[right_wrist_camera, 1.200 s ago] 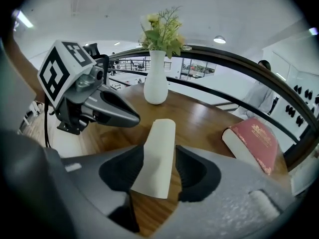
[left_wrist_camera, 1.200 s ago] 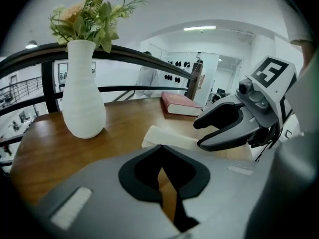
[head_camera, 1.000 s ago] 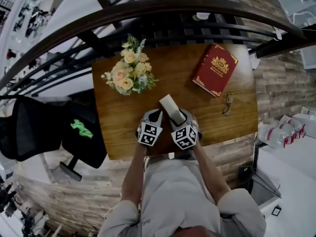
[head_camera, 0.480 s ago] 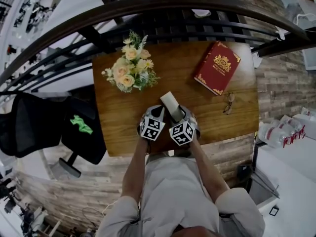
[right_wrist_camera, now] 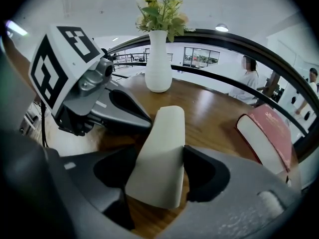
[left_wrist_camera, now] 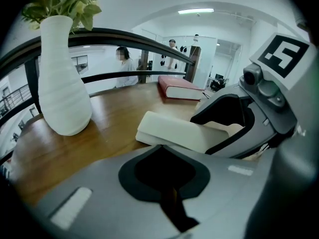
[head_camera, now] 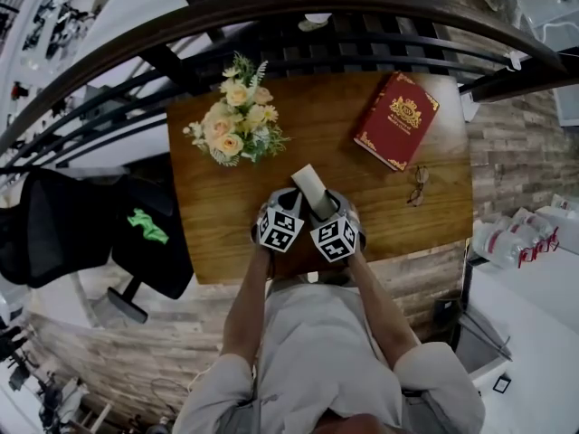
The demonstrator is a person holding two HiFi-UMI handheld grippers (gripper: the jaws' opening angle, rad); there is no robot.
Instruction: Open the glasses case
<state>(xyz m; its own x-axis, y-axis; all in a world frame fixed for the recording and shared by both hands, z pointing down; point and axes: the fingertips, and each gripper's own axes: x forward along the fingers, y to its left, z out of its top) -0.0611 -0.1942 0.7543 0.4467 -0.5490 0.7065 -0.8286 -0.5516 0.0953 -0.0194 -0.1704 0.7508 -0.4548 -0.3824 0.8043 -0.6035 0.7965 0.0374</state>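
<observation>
1. The glasses case [head_camera: 310, 186] is a cream, rounded box. It lies flat on the wooden counter [head_camera: 217, 233], close to the near edge and about midway between left and right. Its long axis runs from near to far, and the far end leans slightly left. In the left gripper view I see the glasses case [left_wrist_camera: 182, 132] closed, with only a thin seam along its side.

2. The right claw [right_wrist_camera: 159, 159] is clamped on the near end of the glasses case [right_wrist_camera: 167, 126], with one jaw pressing on each long side. In the head view the right claw [head_camera: 323, 212] sits at the near edge of the counter.

3. The left claw [left_wrist_camera: 164, 156] has its jaws brought together and holds nothing. The case lies just beyond its tips. In the head view the left claw [head_camera: 289, 204] is just beside the right one, on the left, and their marker cubes nearly touch. The right gripper view shows the left claw [right_wrist_camera: 117, 108] close against the left side of the case.

4. A white vase of flowers [head_camera: 233, 129] stands on the far left part of the counter.

5. A red book [head_camera: 395, 120] lies at the far right.

6. A pair of spectacles [head_camera: 416, 188] lies near the right edge, nearer than the book.

7. A dark curved railing [head_camera: 271, 16] runs beyond the far edge.

8. A black chair [head_camera: 90, 233] stands off the left side.
</observation>
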